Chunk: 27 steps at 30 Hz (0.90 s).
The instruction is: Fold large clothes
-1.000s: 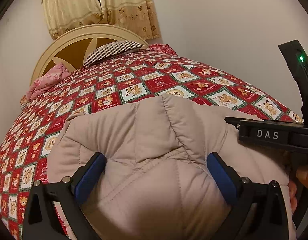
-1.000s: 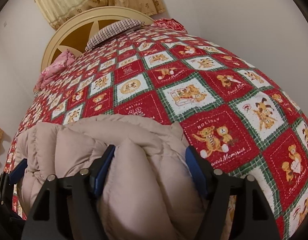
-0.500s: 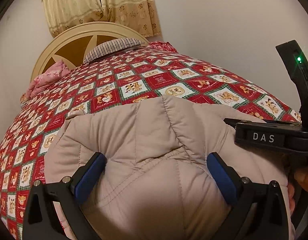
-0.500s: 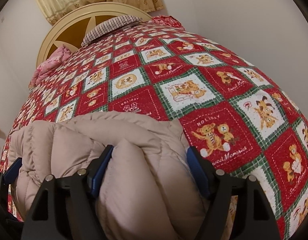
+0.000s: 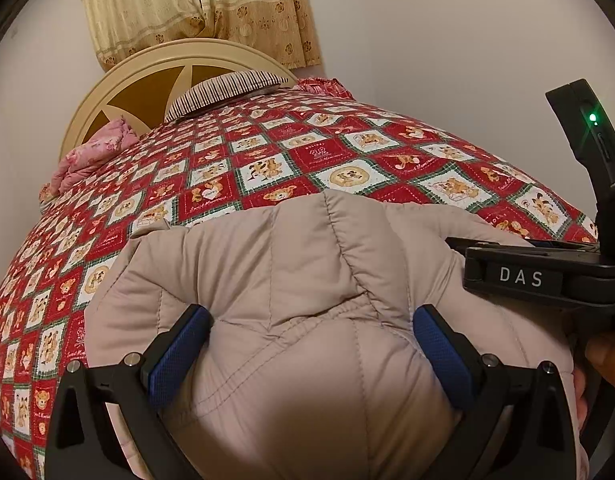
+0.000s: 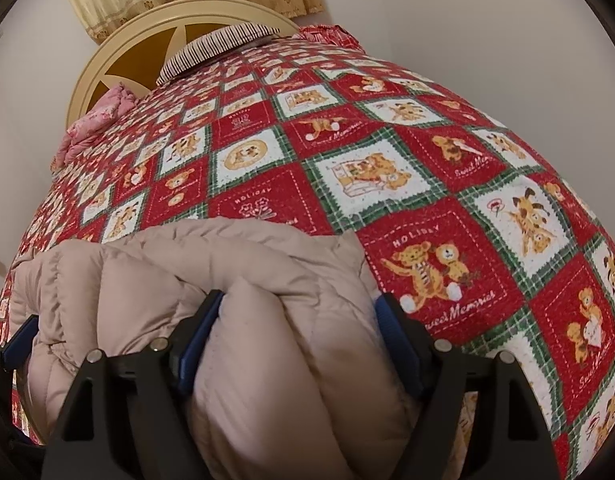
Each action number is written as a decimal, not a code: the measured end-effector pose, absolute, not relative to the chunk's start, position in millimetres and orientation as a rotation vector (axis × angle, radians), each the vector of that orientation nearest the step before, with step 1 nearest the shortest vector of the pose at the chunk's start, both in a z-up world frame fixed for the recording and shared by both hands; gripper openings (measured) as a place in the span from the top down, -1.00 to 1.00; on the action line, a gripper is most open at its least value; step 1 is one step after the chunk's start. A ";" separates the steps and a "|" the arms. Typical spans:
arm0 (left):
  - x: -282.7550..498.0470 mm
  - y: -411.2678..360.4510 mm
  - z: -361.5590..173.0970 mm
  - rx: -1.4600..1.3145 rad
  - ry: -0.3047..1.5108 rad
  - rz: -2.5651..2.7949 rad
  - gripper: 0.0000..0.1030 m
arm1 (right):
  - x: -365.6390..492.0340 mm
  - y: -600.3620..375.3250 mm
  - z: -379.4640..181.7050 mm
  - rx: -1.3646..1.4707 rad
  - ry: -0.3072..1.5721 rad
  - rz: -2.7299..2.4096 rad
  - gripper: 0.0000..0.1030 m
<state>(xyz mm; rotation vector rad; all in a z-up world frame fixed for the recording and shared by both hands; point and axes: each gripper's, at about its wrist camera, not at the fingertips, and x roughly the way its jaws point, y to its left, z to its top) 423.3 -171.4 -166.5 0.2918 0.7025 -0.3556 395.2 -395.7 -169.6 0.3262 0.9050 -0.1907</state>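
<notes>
- we see the right claw (image 6: 297, 340), pads astride the folded puffy jacket (image 6: 211, 280) on the bed (image 6: 447, 208), just widened: release beginning.
- left claw (image 5: 309, 354) clamps the same bundle.

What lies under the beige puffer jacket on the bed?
The puffer jacket lies on the red teddy-bear quilt, which shows all around its far edge. Whatever sits beneath the bundle itself is covered.

Ahead of the tool, a bed (image 5: 347, 152) under a red teddy-bear quilt (image 6: 447, 220) runs to a cream arched headboard (image 5: 119, 92). Beyond it, yellow curtains (image 5: 227, 8) hang on a plain pale wall (image 5: 447, 40).
</notes>
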 end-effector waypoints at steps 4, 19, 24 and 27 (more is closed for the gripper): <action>424.1 -171.7 -168.2 0.300 0.709 -0.351 -0.98 | 397.1 -394.7 -170.5 0.316 0.913 -0.199 -0.54; 424.9 -171.6 -169.8 0.307 0.715 -0.346 -0.98 | 401.0 -392.4 -172.4 0.290 0.930 -0.221 -0.57; 426.1 -170.6 -171.8 0.317 0.720 -0.339 -0.98 | 402.8 -391.1 -173.2 0.276 0.938 -0.231 -0.58; 426.2 -170.7 -172.0 0.317 0.721 -0.340 -0.98 | 403.2 -391.3 -173.8 0.278 0.941 -0.231 -0.59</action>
